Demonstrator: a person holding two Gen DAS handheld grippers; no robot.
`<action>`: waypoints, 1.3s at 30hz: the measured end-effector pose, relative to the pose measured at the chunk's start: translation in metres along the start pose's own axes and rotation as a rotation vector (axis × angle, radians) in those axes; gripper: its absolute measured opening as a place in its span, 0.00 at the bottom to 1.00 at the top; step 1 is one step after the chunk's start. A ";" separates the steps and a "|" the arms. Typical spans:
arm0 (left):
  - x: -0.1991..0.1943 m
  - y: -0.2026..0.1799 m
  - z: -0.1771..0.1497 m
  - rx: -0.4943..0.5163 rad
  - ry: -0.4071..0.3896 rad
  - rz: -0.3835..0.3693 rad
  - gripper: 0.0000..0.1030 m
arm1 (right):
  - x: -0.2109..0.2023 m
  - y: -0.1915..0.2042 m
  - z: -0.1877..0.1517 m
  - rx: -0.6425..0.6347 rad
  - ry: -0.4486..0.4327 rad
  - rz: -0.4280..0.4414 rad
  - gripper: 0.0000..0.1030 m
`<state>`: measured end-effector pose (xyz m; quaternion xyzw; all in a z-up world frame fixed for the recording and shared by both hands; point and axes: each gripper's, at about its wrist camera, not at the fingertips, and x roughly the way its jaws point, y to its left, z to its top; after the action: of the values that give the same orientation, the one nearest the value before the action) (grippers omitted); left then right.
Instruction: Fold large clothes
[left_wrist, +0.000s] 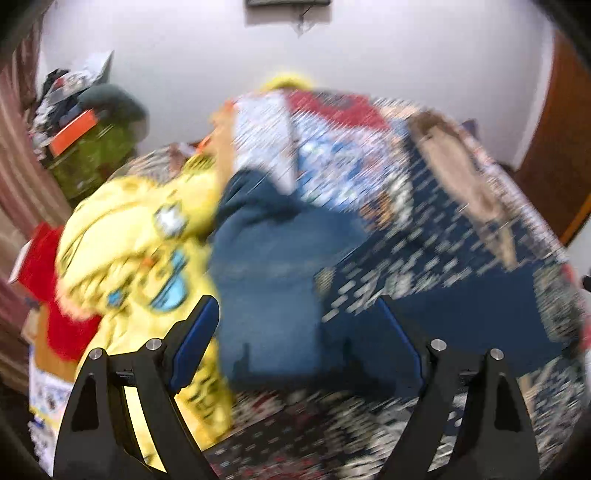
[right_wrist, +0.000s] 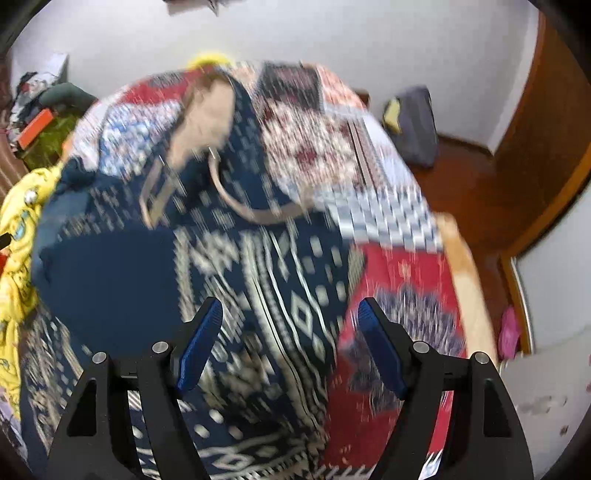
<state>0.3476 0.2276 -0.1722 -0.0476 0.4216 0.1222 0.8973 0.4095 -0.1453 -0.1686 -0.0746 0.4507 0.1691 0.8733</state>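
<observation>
Both grippers hang spread and empty, left gripper (left_wrist: 297, 325) and right gripper (right_wrist: 290, 325), over the patchwork bedspread (right_wrist: 388, 295) (badly blurred). The navy patterned garment (right_wrist: 258, 266) lies there; beyond, white wall (right_wrist: 332, 37) and wooden floor (right_wrist: 469, 177).

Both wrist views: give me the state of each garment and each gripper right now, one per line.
left gripper: open, nothing between the pads.
right gripper: open, holding nothing.
blue jeans: lying rumpled on the patterned bedspread, not folded.
yellow printed garment: crumpled heap beside the jeans.
tan garment: lying loose farther back.
</observation>
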 end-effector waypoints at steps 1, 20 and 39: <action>-0.001 -0.011 0.008 0.004 -0.015 -0.027 0.83 | -0.002 0.004 0.007 -0.006 -0.015 0.010 0.71; 0.145 -0.166 0.102 0.056 0.101 -0.223 0.83 | 0.140 0.039 0.117 0.020 0.094 0.124 0.70; 0.203 -0.154 0.091 -0.136 0.194 -0.303 0.13 | 0.162 0.013 0.110 0.134 0.122 0.155 0.08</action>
<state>0.5800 0.1320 -0.2723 -0.1827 0.4847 0.0089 0.8554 0.5757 -0.0647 -0.2359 0.0087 0.5175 0.2007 0.8317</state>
